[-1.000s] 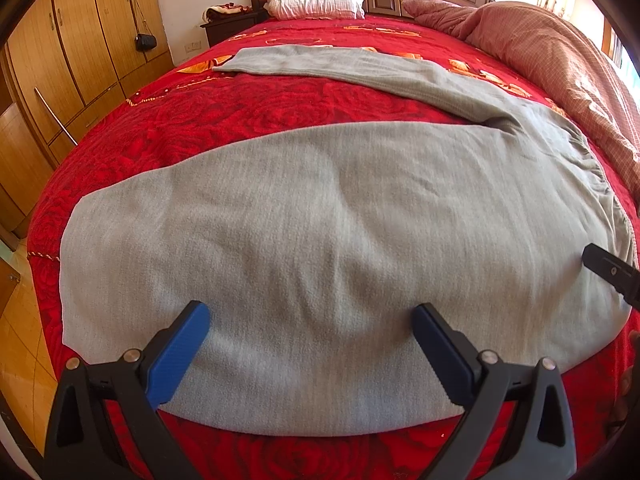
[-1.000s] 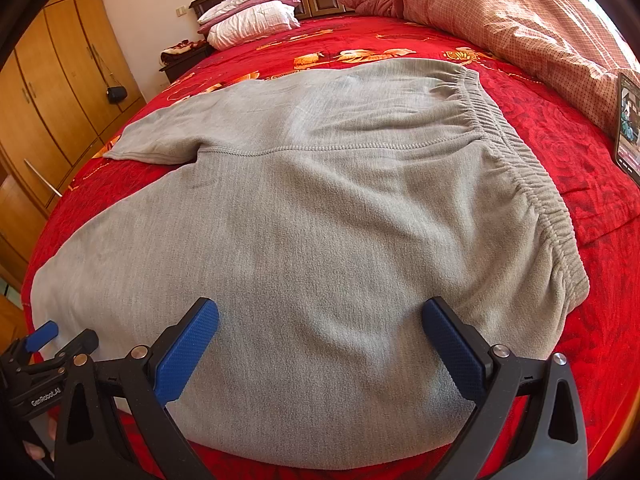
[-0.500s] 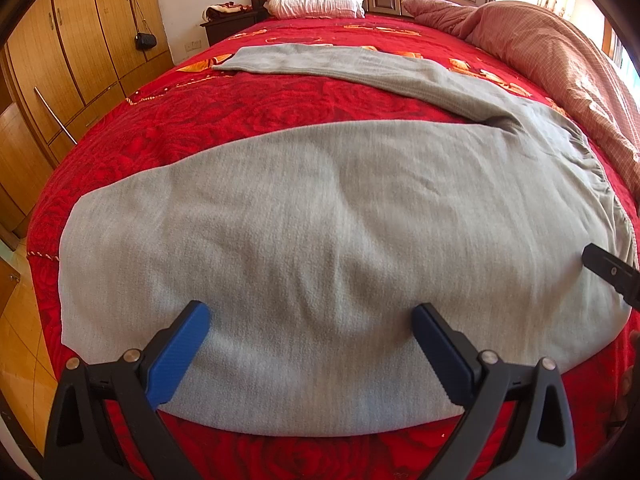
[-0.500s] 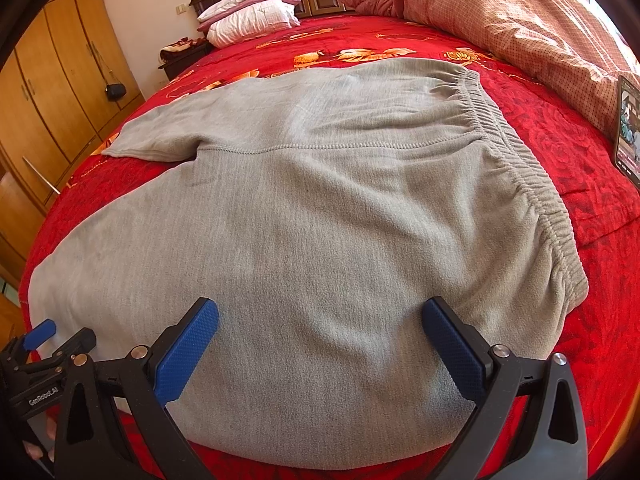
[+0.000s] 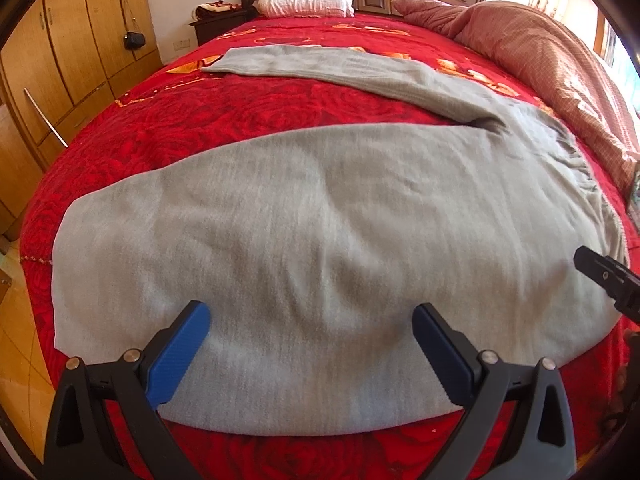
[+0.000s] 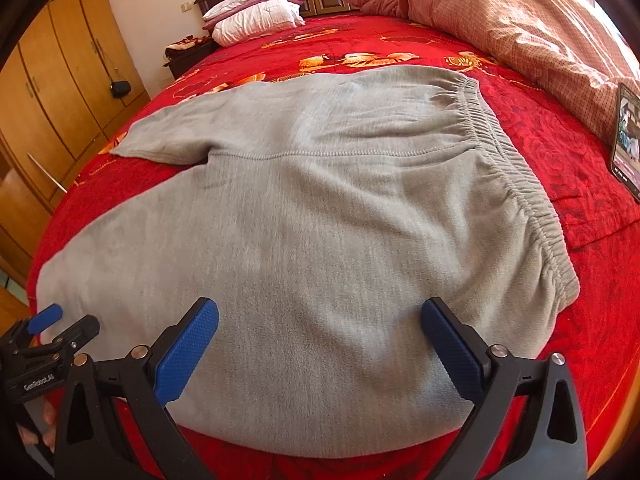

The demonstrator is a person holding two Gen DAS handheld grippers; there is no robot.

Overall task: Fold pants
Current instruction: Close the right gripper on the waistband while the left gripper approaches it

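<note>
Grey pants (image 6: 320, 216) spread flat on red bedspread (image 5: 248, 120), legs apart, unfolded. Left gripper (image 5: 312, 344) and right gripper (image 6: 320, 340) both wide open, holding nothing. Next, probably: clamp near edge, fold over.

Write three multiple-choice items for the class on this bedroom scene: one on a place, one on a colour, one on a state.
1. Where does the tablet stand?
A. on the pillows
B. at the bed's right edge, beside the checked quilt
C. on the pants

2. What colour is the bedspread?
A. red
B. green
C. white

3. How do the grey pants lie?
A. folded in half
B. rolled up
C. spread out, legs apart

Answers: 1 B, the screen shows at the right wrist view's right edge; 2 A, red shows all around the pants; 3 C, red bedspread shows between both legs.
</note>
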